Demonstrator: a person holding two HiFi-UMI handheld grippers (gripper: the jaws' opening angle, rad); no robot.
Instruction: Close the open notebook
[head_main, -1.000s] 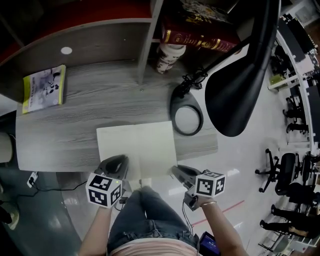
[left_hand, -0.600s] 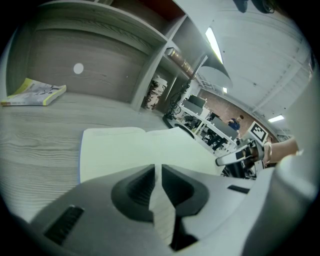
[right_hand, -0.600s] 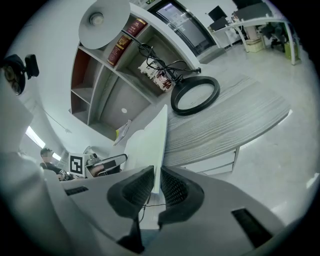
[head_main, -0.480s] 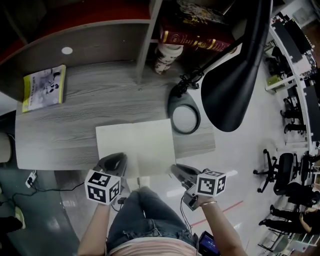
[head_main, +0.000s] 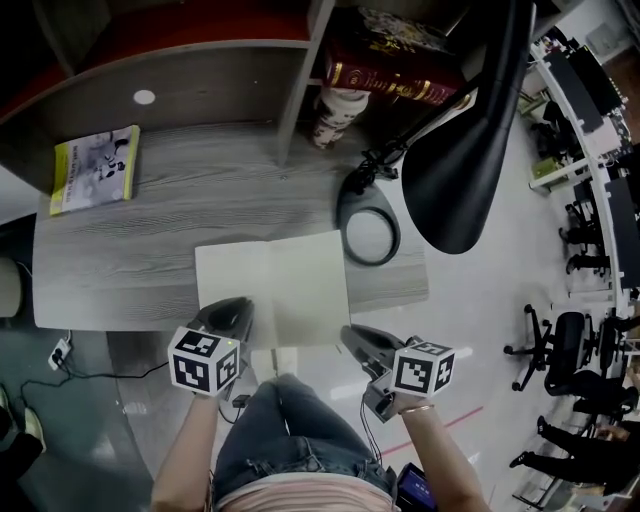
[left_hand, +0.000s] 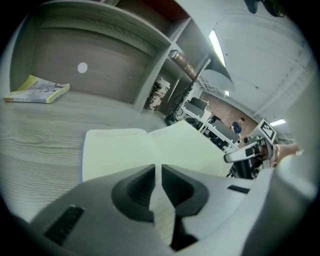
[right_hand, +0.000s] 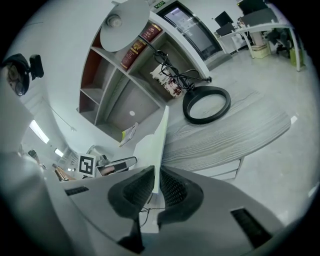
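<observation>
The open notebook (head_main: 285, 280) lies with pale blank pages on the grey wooden desk (head_main: 150, 250), near its front edge. My right gripper (head_main: 347, 333) is shut on the near right corner of the right leaf. Its jaws have just been closing on it. In the right gripper view that leaf (right_hand: 159, 137) stands up on edge between the pads of my right gripper (right_hand: 155, 172). My left gripper (head_main: 235, 303) sits at the notebook's near left corner. In the left gripper view its jaws (left_hand: 157, 167) are nearly together with the left page (left_hand: 120, 150) in the narrow gap.
A round magnifier lamp (head_main: 368, 235) stands just right of the notebook, and a large black lamp head (head_main: 465, 150) hangs over it. A yellow booklet (head_main: 95, 170) lies at the far left. Shelves at the back hold books (head_main: 390, 75) and a jar (head_main: 335, 115).
My right gripper has risen a little with the right leaf's edge, which now tilts up off the desk. The left gripper has stayed where it was.
</observation>
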